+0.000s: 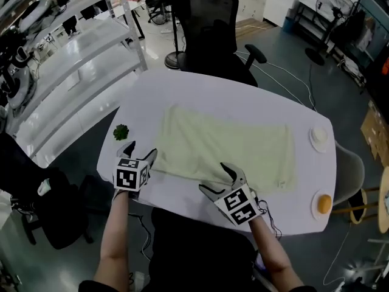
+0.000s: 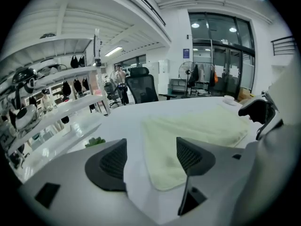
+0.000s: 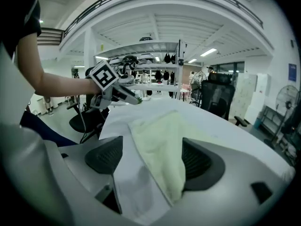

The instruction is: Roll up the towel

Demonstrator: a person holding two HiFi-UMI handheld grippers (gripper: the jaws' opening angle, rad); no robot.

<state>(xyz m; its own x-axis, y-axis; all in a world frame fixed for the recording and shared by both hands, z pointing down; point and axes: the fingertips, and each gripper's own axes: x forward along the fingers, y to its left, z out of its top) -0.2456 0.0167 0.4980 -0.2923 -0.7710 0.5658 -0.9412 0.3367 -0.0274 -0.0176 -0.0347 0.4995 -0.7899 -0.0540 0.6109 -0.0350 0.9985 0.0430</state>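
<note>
- Standing well apart, the jaws of the left claw (image 2: 151, 147) press on nothing. The near left corner of the towel (image 1: 231, 148) lies flat on the counter (image 1: 200, 93) between them, closer to the right-hand jaw.
- The right claw (image 3: 152, 146) is spread wide too, set at the towel's near edge. There the cloth is bunched up and reaches the right-hand jaw's pad, while the left-hand jaw stands over bare counter. Nothing is squeezed.
- Both claws point down and away from the person. Each carries a marker cube (image 1: 130, 176), with a bare forearm (image 1: 112, 236) behind it.
- The towel is pale yellow-green and lies spread open across the middle of the white counter. Its far edge and right side are flat, and its near edge is rucked by the right claw.
- A small green plant-like thing (image 1: 121, 131) sits near the counter's left edge, just beyond the left claw and apart from the towel.
- At the counter's right end, a round white dish (image 1: 320, 137) stands near the towel's far right corner.
- Nearer the person, a second white dish (image 1: 316, 212) carries an orange ball-like thing (image 1: 324, 203).
- A black office chair (image 1: 213, 29) stands at the counter's far side, with white shelving (image 1: 79, 53) to the left and a standing fan (image 1: 332, 8) at far right.
</note>
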